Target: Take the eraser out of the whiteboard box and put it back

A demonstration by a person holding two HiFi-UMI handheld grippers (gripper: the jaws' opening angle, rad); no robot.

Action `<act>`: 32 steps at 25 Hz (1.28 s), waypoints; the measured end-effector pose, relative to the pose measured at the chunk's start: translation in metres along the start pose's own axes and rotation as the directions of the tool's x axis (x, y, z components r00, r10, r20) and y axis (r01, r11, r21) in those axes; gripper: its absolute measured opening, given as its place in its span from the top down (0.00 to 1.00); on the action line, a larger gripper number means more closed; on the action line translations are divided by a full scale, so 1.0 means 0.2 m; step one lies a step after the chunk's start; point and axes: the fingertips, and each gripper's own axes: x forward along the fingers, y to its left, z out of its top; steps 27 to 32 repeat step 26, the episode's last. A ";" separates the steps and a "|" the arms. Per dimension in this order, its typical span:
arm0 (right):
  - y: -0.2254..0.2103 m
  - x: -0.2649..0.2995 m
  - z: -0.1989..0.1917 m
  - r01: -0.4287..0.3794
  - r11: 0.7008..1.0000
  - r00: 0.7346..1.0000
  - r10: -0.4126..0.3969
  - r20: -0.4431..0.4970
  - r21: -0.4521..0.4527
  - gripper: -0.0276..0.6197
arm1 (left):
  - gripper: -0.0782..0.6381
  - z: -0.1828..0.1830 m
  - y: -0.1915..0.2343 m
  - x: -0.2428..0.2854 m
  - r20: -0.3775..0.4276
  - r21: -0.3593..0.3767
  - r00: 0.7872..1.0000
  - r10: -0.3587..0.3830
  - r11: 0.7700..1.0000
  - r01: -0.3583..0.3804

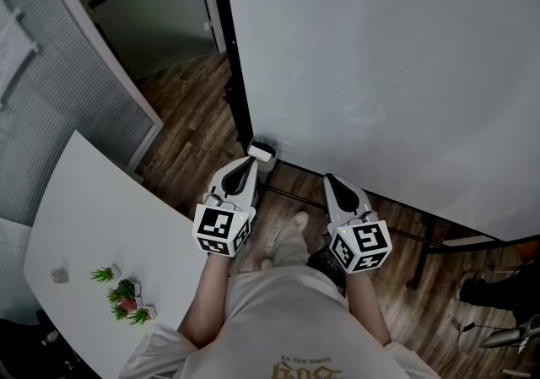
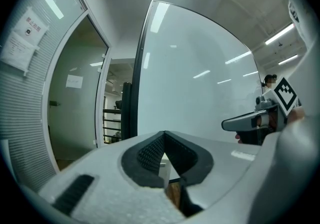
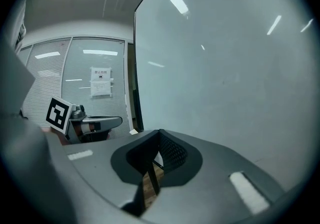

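Observation:
A big whiteboard [image 1: 388, 65] stands in front of me in a black frame. A small white box [image 1: 262, 150] sits at its lower left corner; no eraser shows in any view. My left gripper [image 1: 250, 163] points at the board just below that box, its jaws shut with nothing between them [image 2: 164, 134]. My right gripper [image 1: 331, 179] is held level beside it, further right along the board's lower edge. It is also shut and empty [image 3: 160, 133]. Each gripper shows in the other's view: the right gripper [image 2: 255, 120] and the left gripper [image 3: 92, 123].
A white table [image 1: 93, 225] with small potted plants [image 1: 125, 293] stands to my left. Blinds and a glass door [image 1: 93, 82] lie beyond it. The board's black stand bar [image 1: 405, 235] runs low over the wood floor. Another person's shoe [image 1: 485, 291] is at the right.

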 end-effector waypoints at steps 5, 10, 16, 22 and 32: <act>-0.01 0.00 0.01 0.005 1.000 1.000 -0.005 0.004 0.000 0.94 | 0.90 0.00 0.00 0.00 -0.006 0.006 1.000 -0.001 1.000 0.001; 0.00 0.00 0.01 -0.007 1.000 1.000 0.007 0.006 0.009 0.94 | 0.90 -0.01 0.00 0.00 -0.004 0.004 1.000 -0.001 1.000 0.001; 0.00 0.01 0.01 -0.012 1.000 1.000 0.012 0.001 0.006 0.94 | 0.90 -0.01 0.01 0.01 0.000 0.004 1.000 0.000 1.000 0.000; 0.00 0.02 0.02 -0.012 1.000 1.000 0.012 0.005 0.007 0.94 | 0.90 -0.02 0.03 0.01 -0.002 -0.003 1.000 0.003 1.000 -0.003; 0.00 0.04 0.02 -0.012 1.000 1.000 0.012 0.013 0.006 0.94 | 0.89 -0.02 0.05 0.02 -0.003 -0.007 1.000 0.004 1.000 -0.004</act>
